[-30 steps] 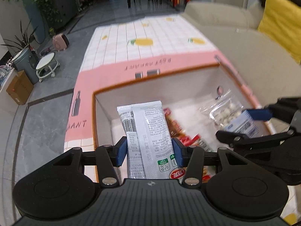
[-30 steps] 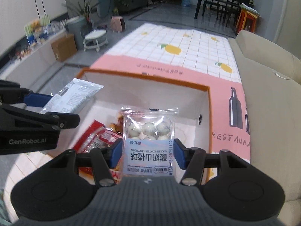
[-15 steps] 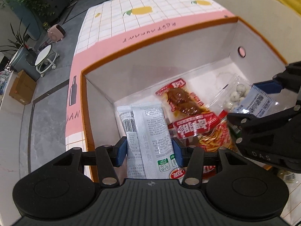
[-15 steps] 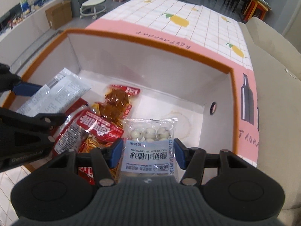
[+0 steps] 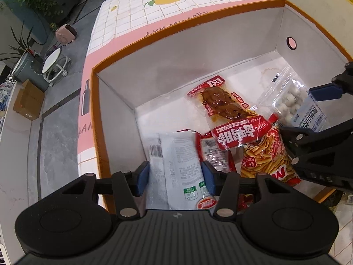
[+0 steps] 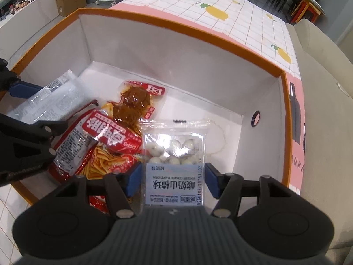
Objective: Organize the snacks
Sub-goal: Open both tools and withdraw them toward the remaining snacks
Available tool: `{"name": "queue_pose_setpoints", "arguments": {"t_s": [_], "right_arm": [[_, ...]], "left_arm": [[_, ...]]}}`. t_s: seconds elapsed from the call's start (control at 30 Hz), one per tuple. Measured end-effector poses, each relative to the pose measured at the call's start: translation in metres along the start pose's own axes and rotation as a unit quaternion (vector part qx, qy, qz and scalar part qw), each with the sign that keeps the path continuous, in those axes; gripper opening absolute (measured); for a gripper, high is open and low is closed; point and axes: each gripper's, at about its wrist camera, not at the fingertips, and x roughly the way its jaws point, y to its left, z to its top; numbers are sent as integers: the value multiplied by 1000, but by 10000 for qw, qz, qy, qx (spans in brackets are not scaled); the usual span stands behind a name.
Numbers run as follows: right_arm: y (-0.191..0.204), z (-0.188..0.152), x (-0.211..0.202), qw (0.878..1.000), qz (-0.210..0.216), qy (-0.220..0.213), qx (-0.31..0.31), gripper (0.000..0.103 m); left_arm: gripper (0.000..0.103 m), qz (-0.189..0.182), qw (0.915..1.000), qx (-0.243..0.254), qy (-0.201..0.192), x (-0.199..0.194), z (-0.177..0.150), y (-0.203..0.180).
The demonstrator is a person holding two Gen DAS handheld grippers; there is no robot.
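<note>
I have both grippers down inside the orange-rimmed box (image 6: 284,92). The left gripper (image 5: 175,177) jaws are opening around the white packet (image 5: 176,167), its long axis running straight ahead between them. The right gripper (image 6: 173,180) jaws are opening too, off the hawthorn-ball bag (image 6: 174,161), which lies over the box floor beside the red snack packs (image 6: 94,141).

Two matching handheld tools: the left gripper (image 5: 175,177) and right gripper (image 6: 173,180) each carry a matte black ribbed housing flanked by two round black discs. Angular black linkage arms, fastened with silver screws, end in blue pads (image 5: 143,181). Raised lettering on the left gripper's side is blurred in the right wrist view.
</note>
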Motion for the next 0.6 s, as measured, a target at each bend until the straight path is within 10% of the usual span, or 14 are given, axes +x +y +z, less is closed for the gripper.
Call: {"name": "queue_pose_setpoints", "arguments": {"t_s": [0.6], "right_arm": [[-12, -9, -64, 9941, -31, -951, 526, 79]], "left_arm": [[71, -171, 9902, -514, -1286, -80, -18, 6]]}}
